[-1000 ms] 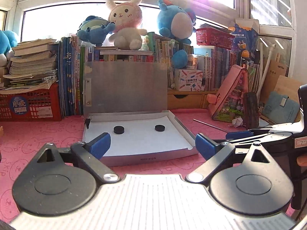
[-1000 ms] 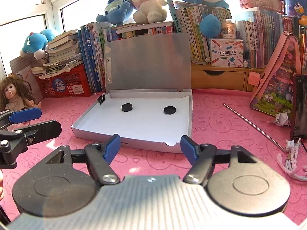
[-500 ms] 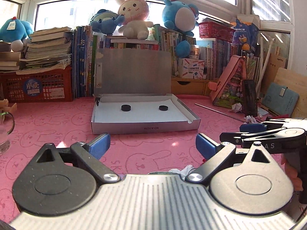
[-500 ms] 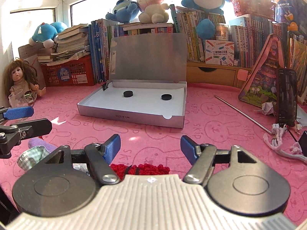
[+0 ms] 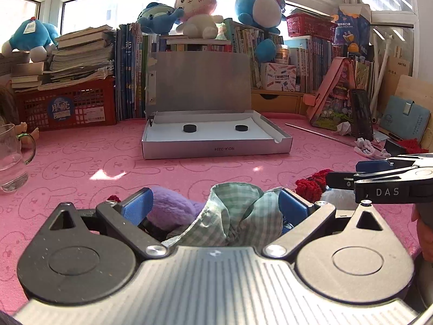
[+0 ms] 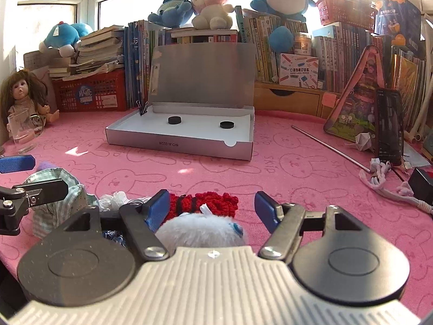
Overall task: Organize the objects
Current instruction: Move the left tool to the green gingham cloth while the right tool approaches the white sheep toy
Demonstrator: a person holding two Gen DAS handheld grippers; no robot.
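Left and right wrist views, approach stage of the organizing task. The left claw (image 5: 215, 207) is hovering low over a green checked cloth (image 5: 243, 216) and a purple plush (image 5: 167, 212), its blue fingers (image 5: 136, 205) standing apart on either side of both, gripping nothing. The right claw (image 6: 211, 207) is likewise standing apart, framing a grey-white fluffy toy (image 6: 200, 230) at 6 o'clock with a red knitted piece (image 6: 208, 201) lying just beyond it at 12 o'clock. All 4 soft items are lying on the pink counter (image 6: 284, 168) near its front edge, well apart from the open silver box (image 6: 178, 143) at 12 o'clock. The box tray is holding only 2 black discs (image 6: 174, 120); its lid is standing upright against the books. A glass mug (image 5: 10, 159) is sitting at 9 o'clock in the left view.

Judged step: pick-up is not yet made; both claws are lining up on their targets. The next move is probably calling for each claw to settle lower and close on 1 item. The cloth and plush are touching, so the left claw is risking a double grab. Soft fabric is likely compressing easily; a deep bite is advisable before carrying toward the box.
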